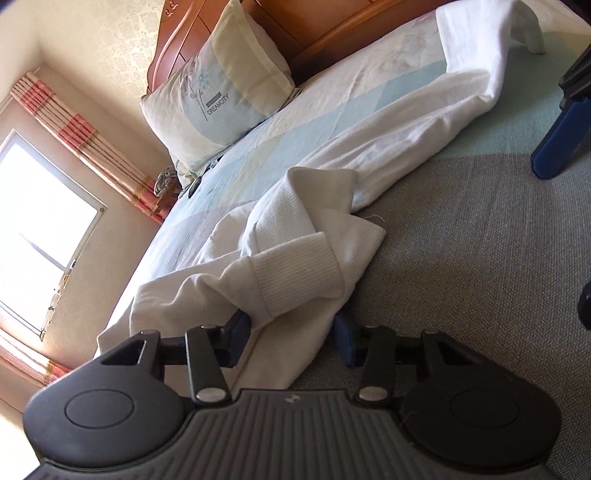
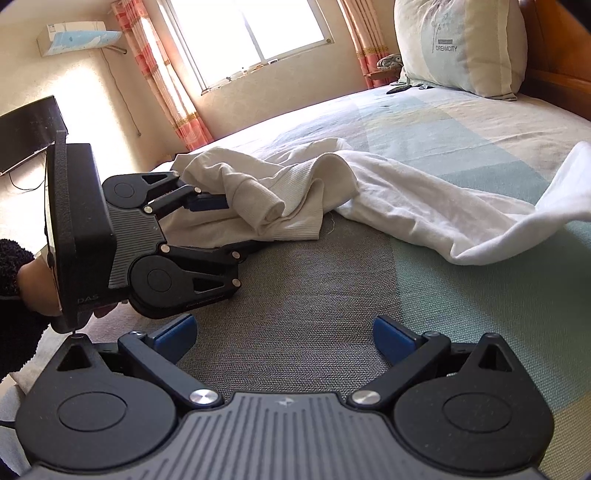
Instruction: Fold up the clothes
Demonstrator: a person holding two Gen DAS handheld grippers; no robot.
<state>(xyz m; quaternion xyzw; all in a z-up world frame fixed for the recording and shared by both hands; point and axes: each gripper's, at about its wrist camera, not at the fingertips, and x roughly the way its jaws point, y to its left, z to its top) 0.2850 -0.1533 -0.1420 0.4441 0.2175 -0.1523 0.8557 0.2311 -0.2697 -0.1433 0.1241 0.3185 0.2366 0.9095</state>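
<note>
Overexposed window glare, fisheye-warped edges

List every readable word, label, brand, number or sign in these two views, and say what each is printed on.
"DREAMCITY": printed on the pillow by the headboard, under a plant drawing; readable in both views.
"DAS": on the black housing of the left gripper, near its lower edge, seen from the right wrist view; it may be part of a longer word.
A small pale logo on the ribbed body of the right gripper: no letters readable.
Nothing readable on the white garment.

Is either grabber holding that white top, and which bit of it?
The left gripper has the white top's bottom edge between its jaws; whether they pinch it cannot be told. The right gripper holds nothing.
</note>
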